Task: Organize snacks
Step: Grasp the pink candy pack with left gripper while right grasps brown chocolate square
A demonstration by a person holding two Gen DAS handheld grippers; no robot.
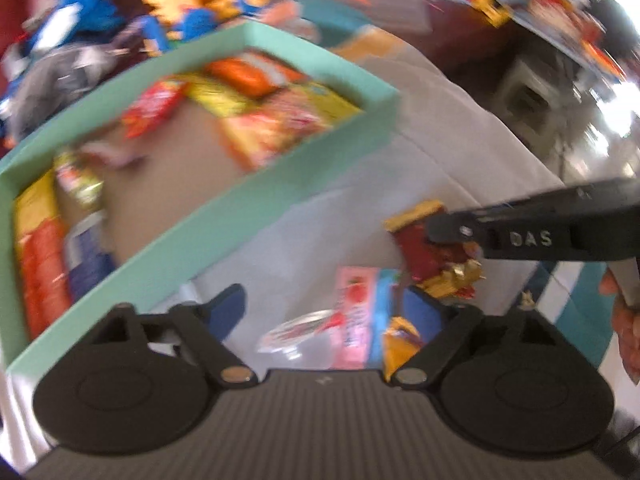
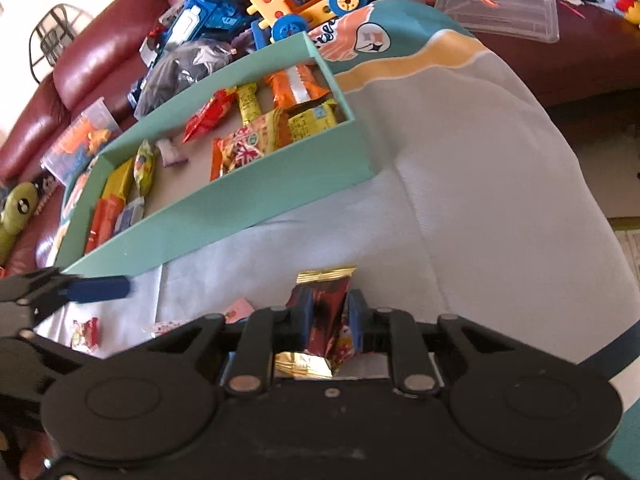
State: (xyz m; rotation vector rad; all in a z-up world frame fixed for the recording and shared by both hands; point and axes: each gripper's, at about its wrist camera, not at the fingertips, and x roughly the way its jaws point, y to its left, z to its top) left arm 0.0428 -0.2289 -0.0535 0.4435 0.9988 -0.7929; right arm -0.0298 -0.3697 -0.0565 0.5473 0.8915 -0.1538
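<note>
Your right tool (image 2: 329, 320) is clamped on a red snack packet (image 2: 326, 312) w/ crimped gold foil ends; both blue pads (image 2: 306, 312) press its sides, so the wrapper bulges up between them, glossy and creased. From the left wrist view the same packet (image 1: 424, 248) hangs under the right tool's black finger, just above the pale cloth (image 2: 460, 200) covering the surface.

Your left tool (image 1: 328, 312) is spread wide w/ nothing between its fingers (one blue pad (image 1: 228, 312) shows at the teal wall). Below it, loose on the cloth: a pink strawberry-print packet (image 1: 354, 316), a clear-and-red wrapper (image 1: 296, 330) and an orange one (image 1: 400, 344), close together.

Beyond sits the teal box (image 2: 280, 184), open-topped, approx. half filled: orange, yellow and red packets at the far end (image 2: 296, 88), a noodle-style orange bag (image 2: 248, 148) against the near wall, more yellow, orange and blue packs at the other end (image 2: 116, 204). Left view is motion-blurred, so labels can't be read.
</note>
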